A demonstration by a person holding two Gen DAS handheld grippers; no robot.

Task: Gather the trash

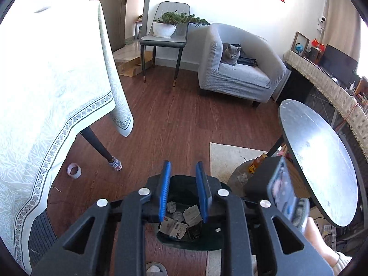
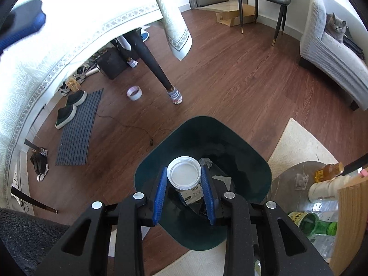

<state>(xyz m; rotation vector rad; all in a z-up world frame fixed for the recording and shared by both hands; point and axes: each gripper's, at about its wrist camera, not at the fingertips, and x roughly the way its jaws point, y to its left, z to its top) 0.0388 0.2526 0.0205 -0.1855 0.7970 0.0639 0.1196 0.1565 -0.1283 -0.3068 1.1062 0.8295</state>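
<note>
A dark green trash bin [image 2: 248, 161] stands on the wooden floor. In the right wrist view my right gripper [image 2: 184, 172] is shut on a white plastic lid [image 2: 184, 173] and holds it over the bin's opening. Paper scraps [image 2: 192, 195] lie inside the bin below it. In the left wrist view my left gripper [image 1: 184, 168] is open and empty above the same bin [image 1: 184, 240], where crumpled paper and torn cartons [image 1: 181, 220] lie. The other gripper [image 1: 283, 191] shows blurred at the right.
A table with a white cloth [image 1: 46, 87] stands at the left, its leg [image 2: 149, 57] near a tape roll [image 2: 134, 92]. A round side table [image 1: 319, 161] is at the right. Bottles [image 2: 315, 224] sit on a low shelf. A cat [image 1: 231, 54] lies on an armchair.
</note>
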